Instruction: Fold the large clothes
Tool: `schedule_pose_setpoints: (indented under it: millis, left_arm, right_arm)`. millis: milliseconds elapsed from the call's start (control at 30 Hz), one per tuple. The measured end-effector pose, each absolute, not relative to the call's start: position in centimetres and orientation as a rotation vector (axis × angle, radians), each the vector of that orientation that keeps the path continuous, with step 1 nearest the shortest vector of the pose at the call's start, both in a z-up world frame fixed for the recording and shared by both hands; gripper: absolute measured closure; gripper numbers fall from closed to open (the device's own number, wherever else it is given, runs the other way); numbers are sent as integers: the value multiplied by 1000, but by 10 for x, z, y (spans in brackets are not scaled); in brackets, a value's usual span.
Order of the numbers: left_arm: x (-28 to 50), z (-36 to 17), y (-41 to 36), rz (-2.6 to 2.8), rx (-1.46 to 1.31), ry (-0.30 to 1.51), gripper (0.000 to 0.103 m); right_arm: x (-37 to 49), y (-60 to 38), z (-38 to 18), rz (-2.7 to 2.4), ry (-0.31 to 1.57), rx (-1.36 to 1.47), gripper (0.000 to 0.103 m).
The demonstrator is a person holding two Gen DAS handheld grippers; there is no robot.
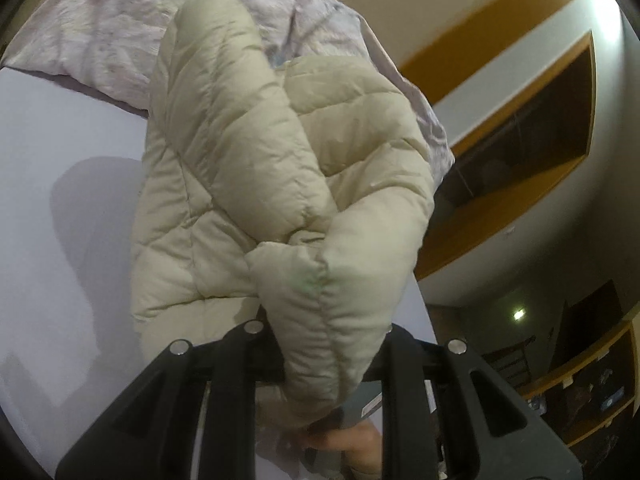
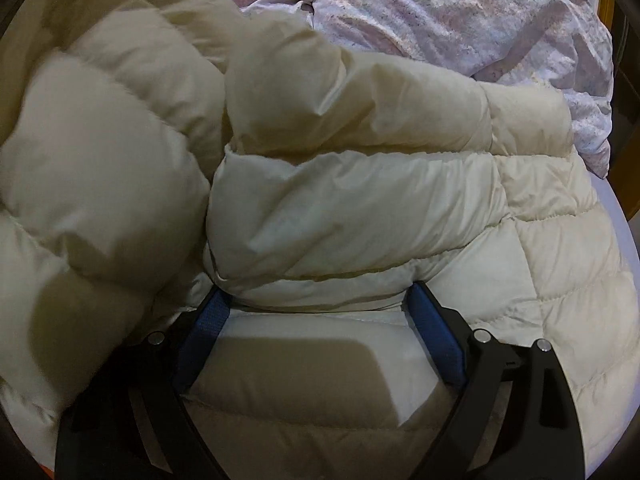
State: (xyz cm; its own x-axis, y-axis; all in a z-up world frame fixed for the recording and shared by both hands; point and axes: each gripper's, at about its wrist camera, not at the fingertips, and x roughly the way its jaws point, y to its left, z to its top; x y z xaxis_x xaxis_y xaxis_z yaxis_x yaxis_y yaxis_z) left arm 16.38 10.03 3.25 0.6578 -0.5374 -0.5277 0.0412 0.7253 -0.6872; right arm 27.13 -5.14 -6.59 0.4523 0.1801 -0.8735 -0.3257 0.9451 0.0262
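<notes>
The puffy jacket (image 1: pixel 248 168) is cream colored, fat with soft filling, and it lies on a bed with a pale sheet (image 1: pixel 68 200). In the left wrist view it fills the middle of the frame, and a thick stitched edge of it comes down into the left tongs (image 1: pixel 320 364) at the bottom middle. The left tongs look pressed together on that edge, pinching it, though the fabric hides the tips. In the right wrist view the jacket (image 2: pixel 360 200) fills nearly the whole frame. The right tongs (image 2: pixel 316 300) are spread wide at the bottom middle, with a fat roll of jacket sitting between the blue pads (image 2: pixel 436 332), and I cannot tell if they squeeze it. I think the jacket is light but bulky. It is soft and floppy, it will sag when lifted, and the smooth shell may slip. The puffy parts squash down, so a stitched edge or seam looks like the best place to grab, because it is firmer. A crumpled pink blanket (image 2: pixel 460 20) sits in the upper right of the right view, touching or just beside the jacket. The open sheet at the left of the left view gives room to lay the jacket flat. The bed's edge is at the right of that view, so the jacket could slide off there.
</notes>
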Motion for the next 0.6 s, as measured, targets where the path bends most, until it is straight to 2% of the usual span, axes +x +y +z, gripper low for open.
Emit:
schedule_pose_setpoints:
  millis: [500, 600]
  left_arm:
    - [172, 27, 74, -346, -662, 850, 83]
    - [173, 30, 66, -352, -645, 854, 83]
  right_arm:
    - [229, -123, -22, 341, 972, -142, 12]
    - [211, -140, -14, 348, 964, -129, 20]
